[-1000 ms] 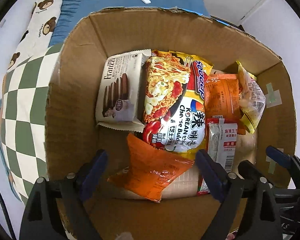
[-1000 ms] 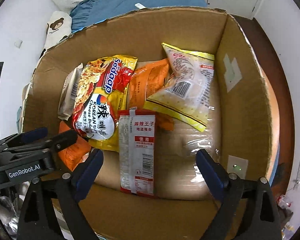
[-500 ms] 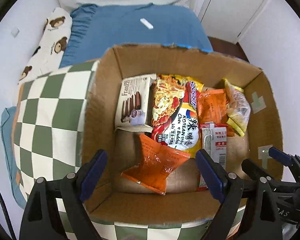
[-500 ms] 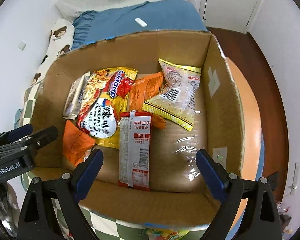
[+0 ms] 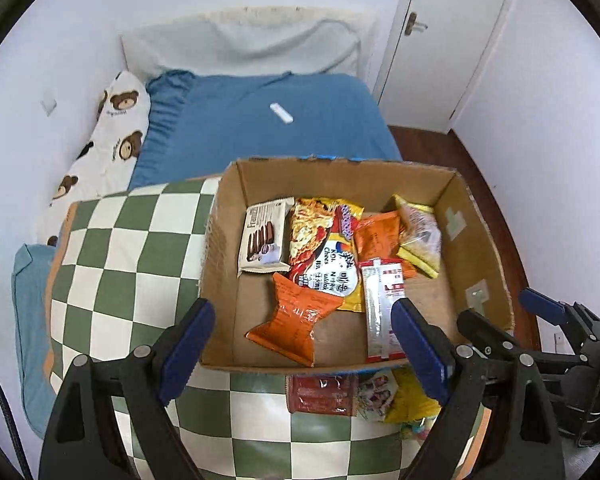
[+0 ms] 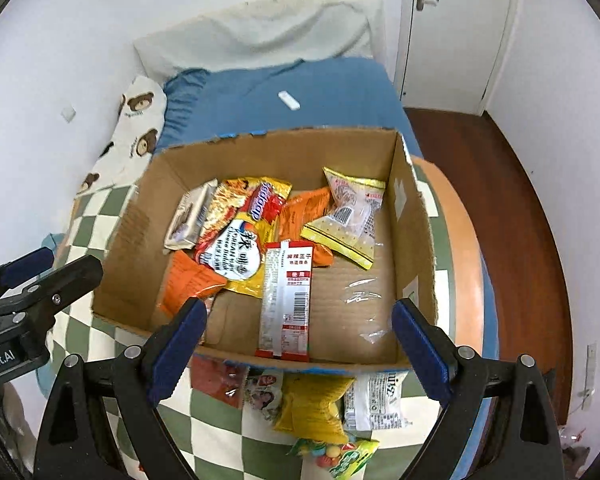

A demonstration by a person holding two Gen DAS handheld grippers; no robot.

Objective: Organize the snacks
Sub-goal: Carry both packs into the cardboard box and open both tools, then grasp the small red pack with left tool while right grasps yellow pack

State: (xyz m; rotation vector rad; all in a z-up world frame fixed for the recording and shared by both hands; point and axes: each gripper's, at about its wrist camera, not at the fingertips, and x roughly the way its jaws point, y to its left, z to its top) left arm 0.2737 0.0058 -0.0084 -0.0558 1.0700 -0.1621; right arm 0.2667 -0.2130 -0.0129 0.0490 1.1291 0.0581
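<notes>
An open cardboard box [image 5: 224,248] [image 6: 132,248] sits on a green-and-white checked cushion [image 5: 132,256]. It holds several snack packs: a Franzzi biscuit pack [image 5: 263,240], a Korean cheese noodle bag [image 5: 326,256] [image 6: 240,236], an orange pack [image 5: 298,320], a red-and-white strip pack [image 5: 380,308] [image 6: 286,300] and a yellow-edged bag [image 6: 348,220]. More packs lie on the cushion in front of the box [image 6: 312,400] [image 5: 324,394]. My left gripper [image 5: 304,344] and right gripper [image 6: 296,344] are both open and empty, held back above the box's near edge.
A blue bedsheet [image 5: 260,128] with a small white object [image 5: 281,113] lies behind the box. A bear-print pillow [image 5: 112,136] is at the left by the wall. A white door [image 6: 456,28] and brown wooden floor [image 6: 512,208] are at the right.
Both grippers have pulled up and back from inside the box. The whole box, the cushion and the loose packs in front have come into view. Both stay open.
</notes>
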